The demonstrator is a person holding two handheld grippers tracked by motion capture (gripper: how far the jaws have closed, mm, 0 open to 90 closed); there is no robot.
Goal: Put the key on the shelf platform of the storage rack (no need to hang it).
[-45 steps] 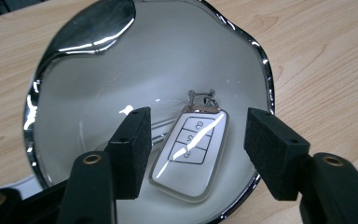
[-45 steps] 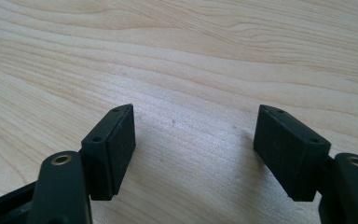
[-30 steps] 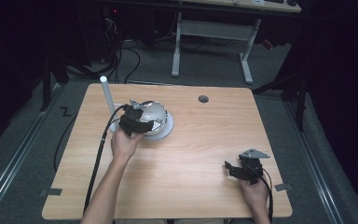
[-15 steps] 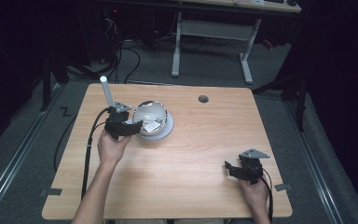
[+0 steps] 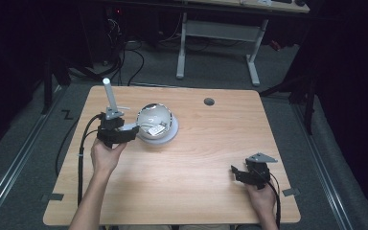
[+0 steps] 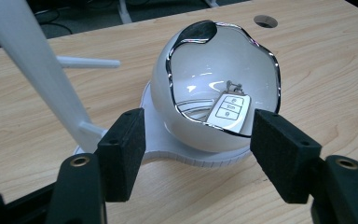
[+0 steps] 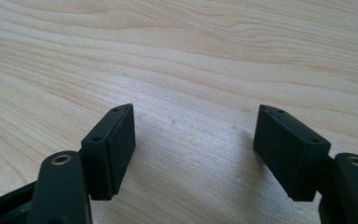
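The left gripper view shows a white key fob (image 6: pixel 229 110) inside the bowl (image 6: pixel 223 65), just beyond the left gripper (image 6: pixel 200 140), its empty jaws just opening. The right gripper (image 7: pixel 196 144) rests spread over bare table (image 7: pixel 191 56).

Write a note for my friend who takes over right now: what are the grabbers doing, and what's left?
Left gripper: open, nothing between the pads, jaws just been opening, near the white bowl.
Right gripper: open, over bare table.
Car key: inside the bowl, which sits on a white base with a post.
Done: key appears dropped in.
Left: probably just pulling the left gripper clear.
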